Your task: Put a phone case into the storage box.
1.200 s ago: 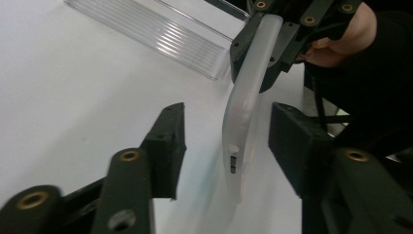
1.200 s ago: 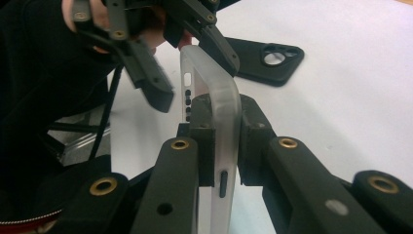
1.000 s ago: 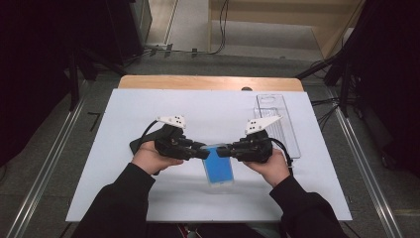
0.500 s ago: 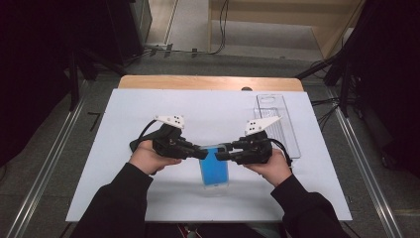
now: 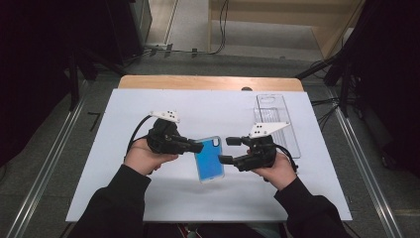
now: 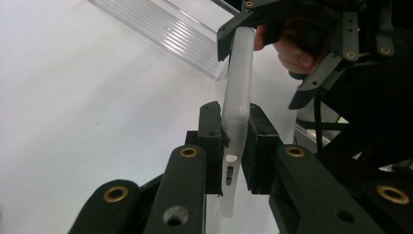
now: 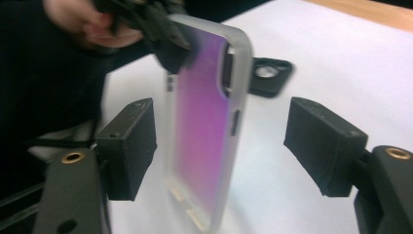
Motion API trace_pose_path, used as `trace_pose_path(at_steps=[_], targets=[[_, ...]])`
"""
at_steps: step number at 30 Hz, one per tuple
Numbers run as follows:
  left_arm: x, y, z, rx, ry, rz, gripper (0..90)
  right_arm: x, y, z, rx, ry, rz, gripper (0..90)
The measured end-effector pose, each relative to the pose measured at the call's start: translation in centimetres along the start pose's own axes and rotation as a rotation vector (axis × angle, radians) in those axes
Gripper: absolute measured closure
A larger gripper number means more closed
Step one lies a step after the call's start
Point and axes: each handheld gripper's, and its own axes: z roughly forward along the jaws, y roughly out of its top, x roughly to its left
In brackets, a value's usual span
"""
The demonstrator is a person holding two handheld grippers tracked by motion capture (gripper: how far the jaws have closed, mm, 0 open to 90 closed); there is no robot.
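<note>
**Phone case held at one end, the other gripper gaping beside it**

The blue phone case (image 5: pixel 209 159) sits between the two grippers over the middle of the white table (image 5: pixel 99 163). In the high view its long axis runs roughly toward and away from the person, the camera cut-out at the far end.

The left gripper (image 5: pixel 197 147) is clamped on the case near that far end; in the left gripper view both black pads (image 6: pixel 210 141) press the frosted rim (image 6: pixel 237 97) from either side, the case standing edge-on between them.

The right gripper (image 5: pixel 229 149) stands wide apart. In the right gripper view the case (image 7: pixel 204 131) is upright between the two jaws, close to the left pad (image 7: pixel 129 148) and well apart from the right pad (image 7: pixel 324 146); whether it touches the left pad cannot be told.

So the case lies straight ahead of the right gripper, offset to one jaw, broad faces toward the pads. Any closing would likely meet those faces.

A clear plastic tray (image 5: pixel 275 121) lies on the table beyond the right hand (image 5: pixel 277 171).
</note>
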Motion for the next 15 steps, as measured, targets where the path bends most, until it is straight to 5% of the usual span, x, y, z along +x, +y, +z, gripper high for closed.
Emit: trace_pose_path(at_steps=[4, 10, 15], targets=[[-0.02, -0.07, 0.1, 0.001, 0.036, -0.004, 81.0, 0.24, -0.11, 0.14, -0.007, -0.011, -0.008, 21.9], [0.27, -0.09, 0.07, -0.018, 0.091, -0.058, 81.0, 0.55, -0.08, 0.6, -0.039, -0.038, 0.027, 0.0], [0.03, 0.03, -0.15, -0.042, 0.116, -0.073, 80.9, 0.7, -0.26, 0.82, -0.058, -0.068, 0.04, 0.0]])
